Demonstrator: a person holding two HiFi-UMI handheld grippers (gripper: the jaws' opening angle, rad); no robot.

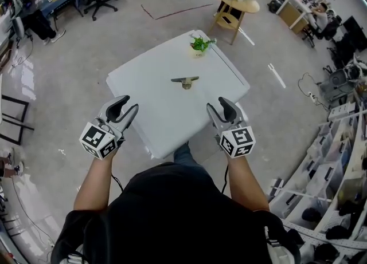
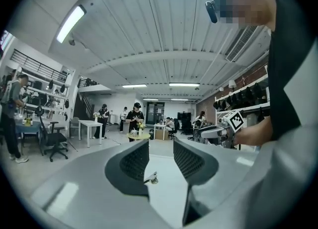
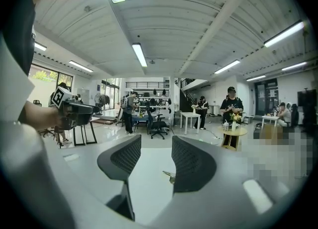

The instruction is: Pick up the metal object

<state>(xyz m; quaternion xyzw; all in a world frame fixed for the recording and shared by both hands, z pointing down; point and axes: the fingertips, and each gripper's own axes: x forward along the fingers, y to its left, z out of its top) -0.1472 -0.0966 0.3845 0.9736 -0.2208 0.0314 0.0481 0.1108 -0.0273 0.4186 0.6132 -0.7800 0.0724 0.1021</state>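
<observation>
**Q:** Where did the task's thing lie?

**A:** The small metal object (image 1: 185,81), a flat grey bar above a rounded brassy part, lay on the white square bench (image 1: 155,114). It was near the middle of the top, a little toward the far side, and free of both grippers. A small potted green plant (image 1: 200,44) stood beyond it near the far corner, apart from it.

**Q:** And the two grippers?

**A:** The left gripper (image 1: 129,105) was held at the bench's near left edge and the right gripper (image 1: 217,104) at its near right edge. Each had a marker cube (image 1: 98,140) at its back and a bare forearm (image 1: 94,180) behind. Both pointed toward the far side, well apart from the metal object and from each other.

**Q:** How did the jaws stand?

**A:** Wide on both. In the left gripper view the two dark ribbed pads (image 2: 134,161) stood apart with the bench top between them. The metal object showed low in the gap, farther along the bench, close to the left-hand jaw's edge. In the right gripper view the pads were likewise parted, and the object showed beside the right-hand jaw's edge, again farther off. Neither pair held anything.

**Q:** What lay beyond the bench?

**A:** A grey floor (image 1: 74,85) and, farther off, a round wooden side table (image 1: 238,2). People (image 2: 135,118) stood about the room in both gripper views.
</observation>
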